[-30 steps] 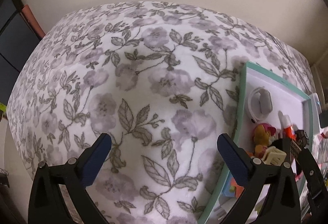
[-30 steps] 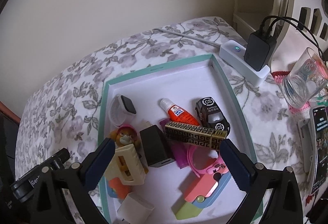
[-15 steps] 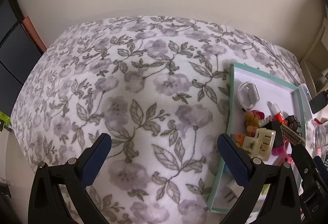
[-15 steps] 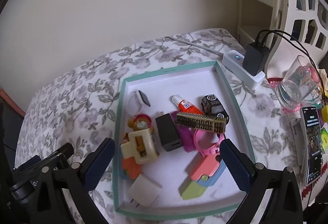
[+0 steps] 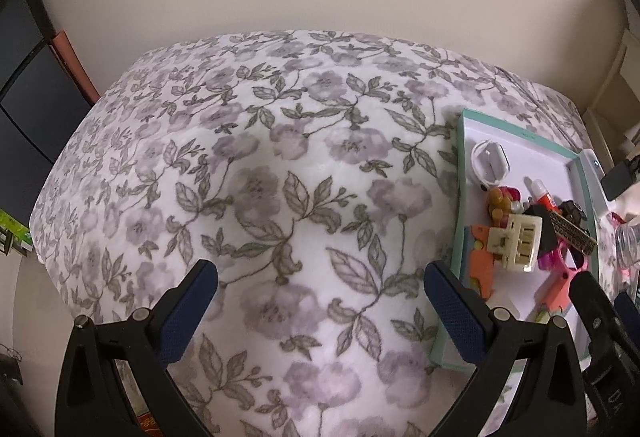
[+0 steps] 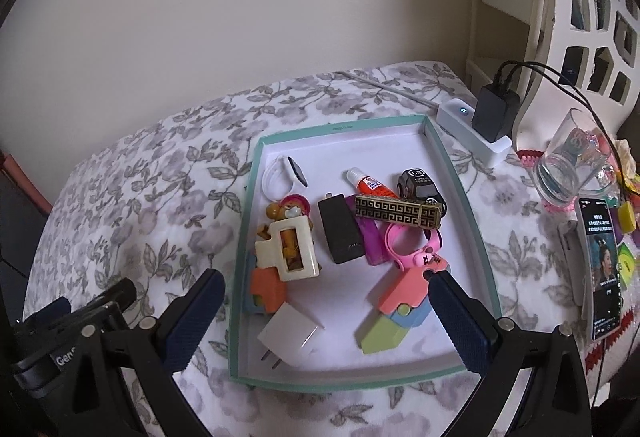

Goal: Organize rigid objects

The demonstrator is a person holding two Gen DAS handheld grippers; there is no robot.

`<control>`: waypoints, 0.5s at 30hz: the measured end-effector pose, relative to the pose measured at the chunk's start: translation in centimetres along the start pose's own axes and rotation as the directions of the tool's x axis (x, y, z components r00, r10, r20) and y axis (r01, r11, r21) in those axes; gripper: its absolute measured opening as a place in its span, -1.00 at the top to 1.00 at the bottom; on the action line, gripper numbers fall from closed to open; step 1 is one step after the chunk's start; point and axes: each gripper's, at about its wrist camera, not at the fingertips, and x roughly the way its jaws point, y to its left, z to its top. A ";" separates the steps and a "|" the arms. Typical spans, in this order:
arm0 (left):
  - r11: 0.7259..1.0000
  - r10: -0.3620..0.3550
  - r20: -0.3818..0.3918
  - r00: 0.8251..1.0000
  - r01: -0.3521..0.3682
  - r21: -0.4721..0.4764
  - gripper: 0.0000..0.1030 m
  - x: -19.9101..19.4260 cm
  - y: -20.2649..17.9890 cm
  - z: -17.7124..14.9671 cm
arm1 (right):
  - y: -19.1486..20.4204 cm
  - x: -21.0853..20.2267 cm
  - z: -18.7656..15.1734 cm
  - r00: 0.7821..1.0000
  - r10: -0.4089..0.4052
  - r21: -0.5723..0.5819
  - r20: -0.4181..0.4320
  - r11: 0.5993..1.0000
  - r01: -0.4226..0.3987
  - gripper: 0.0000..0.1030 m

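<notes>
A teal-rimmed white tray point(image 6: 448, 161) lies on the floral cloth and holds several small things: a cream hair claw point(image 6: 289, 251), a black charger point(image 6: 340, 233), a gold patterned bar point(image 6: 398, 211), a white plug point(image 6: 289, 333), a glue tube point(image 6: 368, 183) and a toy car point(image 6: 420, 183). My right gripper point(image 6: 326, 295) is open and empty, above the tray's near end. My left gripper point(image 5: 320, 287) is open and empty over bare cloth, left of the tray point(image 5: 460, 165).
Right of the tray stand a white power strip point(image 6: 470, 131) with a black adapter, a glass point(image 6: 572, 161) and a phone point(image 6: 602, 265). The floral cloth point(image 5: 260, 165) spreads wide to the left. A wall runs behind.
Both grippers have pulled up and back from the table, so the tray and cloth look smaller and farther. Both stay open. Nothing in the tray has moved.
</notes>
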 end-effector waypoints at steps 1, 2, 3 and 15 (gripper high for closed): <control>1.000 -0.001 0.003 1.000 0.001 0.001 -0.99 -0.2 0.1 -0.2 | 0.0 -0.3 -0.2 1.000 0.003 0.001 0.006 1.000 -0.003 -1.00; 1.000 0.000 0.006 1.000 0.000 0.004 -0.99 -0.4 0.1 -0.3 | 0.0 -0.5 -0.3 1.000 0.005 0.003 0.010 1.000 -0.005 -1.00; 1.000 0.000 0.010 1.000 0.000 0.010 -0.99 -0.6 0.2 -0.5 | 0.1 -0.7 -0.4 1.000 0.007 0.003 0.015 1.000 -0.007 -1.00; 0.999 0.006 0.056 0.998 -0.008 0.042 -0.99 -2.4 -0.1 -1.6 | 0.1 -2.5 -1.4 0.999 0.007 -0.010 0.054 1.000 -0.006 -1.00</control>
